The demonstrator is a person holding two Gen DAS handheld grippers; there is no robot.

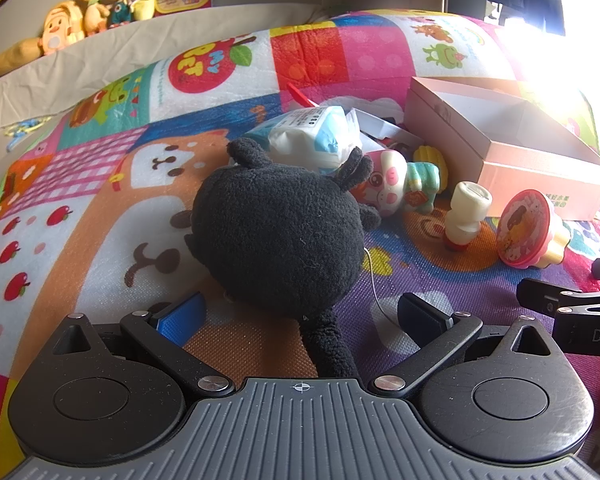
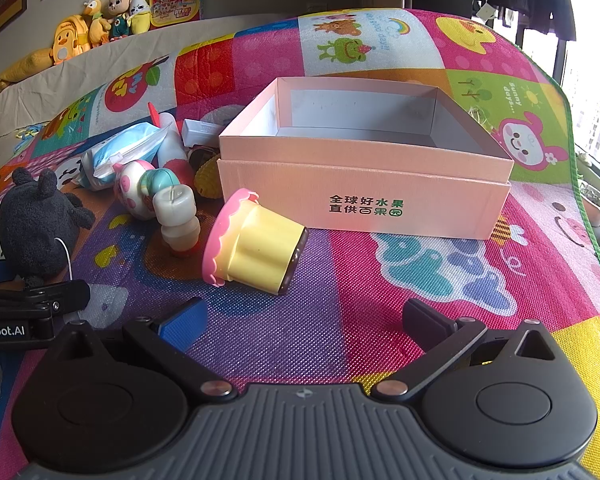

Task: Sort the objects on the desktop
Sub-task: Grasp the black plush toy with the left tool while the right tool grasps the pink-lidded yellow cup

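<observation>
Both tongs stand as wide open as they go, angled down over the colourful play mat [image 2: 420, 280] that carries everything. The left tongs [image 1: 300, 316] hold nothing: the black plush toy [image 1: 276, 232] lies between the spread fingers, its tail running back toward the camera, but the blue pad [image 1: 182, 318] on the left and the dark pad on the right both stand clear of the fur. Just beyond and right of the plush sits a clutter of small things, close together: a white-and-blue tissue pack [image 1: 312, 136], a pink-faced toy figure [image 1: 396, 184], a small cream bottle [image 1: 466, 212] and a tipped pudding-cup toy [image 2: 256, 248] with a pink frilled rim. The right tongs [image 2: 304, 324] are likewise empty and touch nothing, with bare mat between their fingers and the pudding cup just ahead. Farther right, the pink open box [image 2: 364, 196] stands empty, its near wall facing the tongs. Open mat lies near and right of the box, up to the green-trimmed mat edge at far right; the left side is crowded, with the left tool's arm at the frame edge.
</observation>
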